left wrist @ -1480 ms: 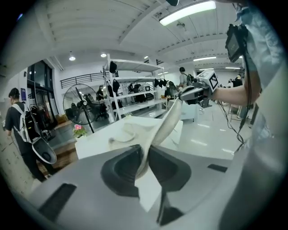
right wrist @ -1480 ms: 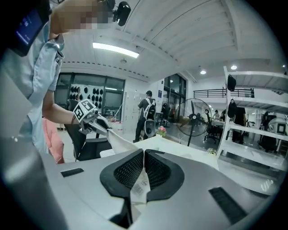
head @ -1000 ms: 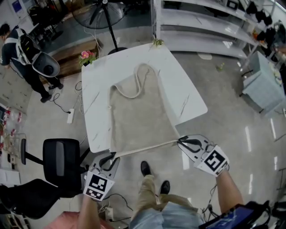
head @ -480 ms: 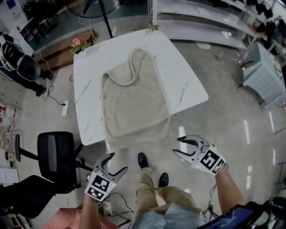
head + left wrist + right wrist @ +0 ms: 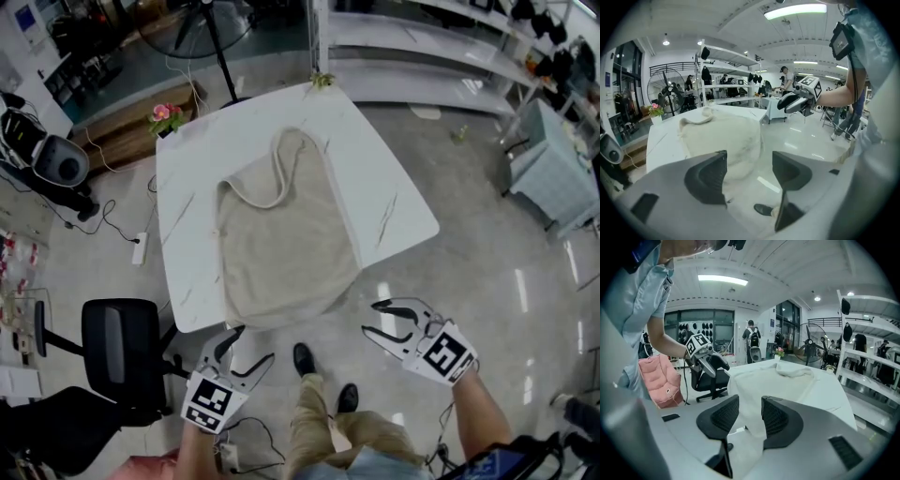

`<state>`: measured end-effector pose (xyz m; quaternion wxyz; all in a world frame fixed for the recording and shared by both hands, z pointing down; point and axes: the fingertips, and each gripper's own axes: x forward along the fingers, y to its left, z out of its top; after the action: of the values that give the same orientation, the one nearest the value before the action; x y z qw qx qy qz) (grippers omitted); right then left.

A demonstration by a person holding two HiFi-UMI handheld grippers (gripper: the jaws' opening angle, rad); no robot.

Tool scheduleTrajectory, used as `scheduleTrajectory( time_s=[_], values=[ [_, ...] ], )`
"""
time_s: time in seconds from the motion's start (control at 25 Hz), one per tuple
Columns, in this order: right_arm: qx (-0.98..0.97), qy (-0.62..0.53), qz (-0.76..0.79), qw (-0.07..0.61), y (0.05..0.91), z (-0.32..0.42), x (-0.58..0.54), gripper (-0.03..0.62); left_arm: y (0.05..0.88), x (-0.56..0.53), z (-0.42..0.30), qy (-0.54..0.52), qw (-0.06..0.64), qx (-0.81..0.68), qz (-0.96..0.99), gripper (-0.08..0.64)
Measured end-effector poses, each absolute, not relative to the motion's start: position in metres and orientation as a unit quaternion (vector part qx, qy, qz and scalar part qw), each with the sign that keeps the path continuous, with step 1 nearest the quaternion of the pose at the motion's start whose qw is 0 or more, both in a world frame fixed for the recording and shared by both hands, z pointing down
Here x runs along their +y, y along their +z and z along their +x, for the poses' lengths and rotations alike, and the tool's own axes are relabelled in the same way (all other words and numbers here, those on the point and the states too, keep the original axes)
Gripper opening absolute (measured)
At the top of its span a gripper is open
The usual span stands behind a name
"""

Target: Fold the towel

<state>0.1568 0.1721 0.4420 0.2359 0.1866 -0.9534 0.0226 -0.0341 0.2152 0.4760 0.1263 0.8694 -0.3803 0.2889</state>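
Note:
A beige towel (image 5: 281, 234) lies spread on the white table (image 5: 187, 206), its far end bunched in a loop and its near edge drooping over the table's front. Both grippers hang off the table, below that edge. My left gripper (image 5: 248, 345) is open; its jaws have just been opening, with nothing between them. My right gripper (image 5: 372, 317) is open too; its jaws opened wide and have just been closing a little, and they hold nothing. In the left gripper view the towel (image 5: 722, 136) shows past the jaws. The right gripper view has the towel (image 5: 787, 380) beyond the gap.
A black office chair (image 5: 117, 342) stands left of the person's legs, whose shoes (image 5: 302, 356) are by the table's front. Grey shelving (image 5: 422, 47) and a fan stand (image 5: 211, 28) lie beyond the table. A flower pot (image 5: 164, 112) sits at its far left corner.
A second ago both grippers were shut on the towel's near corners, holding the edge taut. They have let go, opened and sunk; the edge now hangs over the table's front.

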Motion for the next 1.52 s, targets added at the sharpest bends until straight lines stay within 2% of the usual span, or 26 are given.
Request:
scheduleTrajectory(
  time_s=[0.4,1.04,1.2,1.32,1.52],
  values=[
    [-0.951,-0.023,0.214,0.222,0.381,0.132,0.121,0.15,0.426,0.161,-0.04,0.261,0.097,-0.386,0.88,0.302],
    [-0.935,-0.123,0.289,0.166,0.25,0.074,-0.023,0.114,0.316,-0.002,-0.04,0.195,0.003,-0.4,0.895,0.301],
    [-0.936,-0.13,0.282,0.165,0.252,0.068,-0.05,0.114,0.333,-0.025,-0.031,0.202,0.012,-0.38,0.902,0.301],
    [-0.941,-0.108,0.271,0.169,0.276,0.063,-0.069,0.114,0.372,-0.037,-0.027,0.215,0.05,-0.362,0.906,0.301],
    [-0.949,-0.08,0.241,0.186,0.326,0.055,-0.12,0.114,0.432,-0.076,-0.018,0.252,0.07,-0.35,0.899,0.294]
  ],
)
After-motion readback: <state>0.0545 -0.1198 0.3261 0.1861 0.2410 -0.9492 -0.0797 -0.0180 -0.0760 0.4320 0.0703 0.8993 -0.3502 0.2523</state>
